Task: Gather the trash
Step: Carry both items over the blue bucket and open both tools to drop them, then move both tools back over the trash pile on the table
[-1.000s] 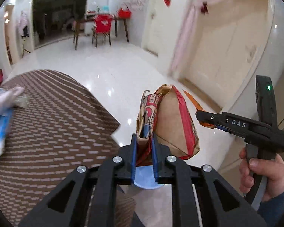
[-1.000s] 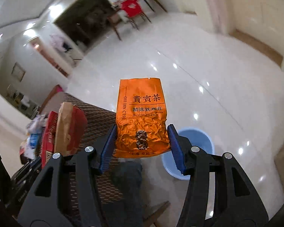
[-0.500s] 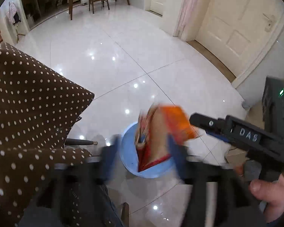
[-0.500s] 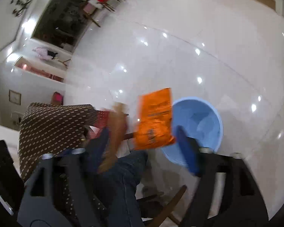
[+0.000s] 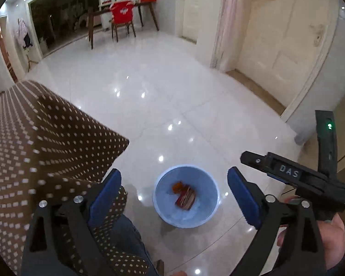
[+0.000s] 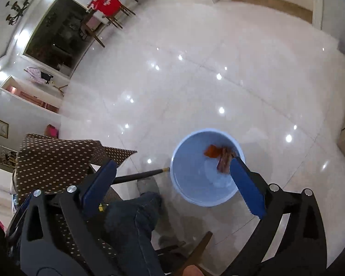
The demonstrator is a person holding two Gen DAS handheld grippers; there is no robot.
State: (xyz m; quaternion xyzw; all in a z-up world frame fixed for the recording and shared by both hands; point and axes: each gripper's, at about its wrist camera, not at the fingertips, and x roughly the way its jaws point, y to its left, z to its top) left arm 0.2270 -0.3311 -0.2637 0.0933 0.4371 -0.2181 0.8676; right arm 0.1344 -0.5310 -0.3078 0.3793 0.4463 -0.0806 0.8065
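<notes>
Blue plastic bin [image 5: 186,196], on white tile floor [image 5: 163,96]: landmark. Left wrist view: left gripper [image 5: 174,197] above bin, jaws wide apart, empty; orange packet [image 5: 177,186] and red-brown carton [image 5: 185,199] lying on bin's bottom; right gripper [image 5: 260,161] just right of bin; dotted tablecloth [image 5: 46,147] left of bin.

Right wrist view: right gripper [image 6: 172,179] over bin [image 6: 207,168], jaws spread, nothing held; both trash pieces inside; person's leg [image 6: 135,216] beside bin. Judgement: drop complete; lift clear of the rim before swinging toward the table.
</notes>
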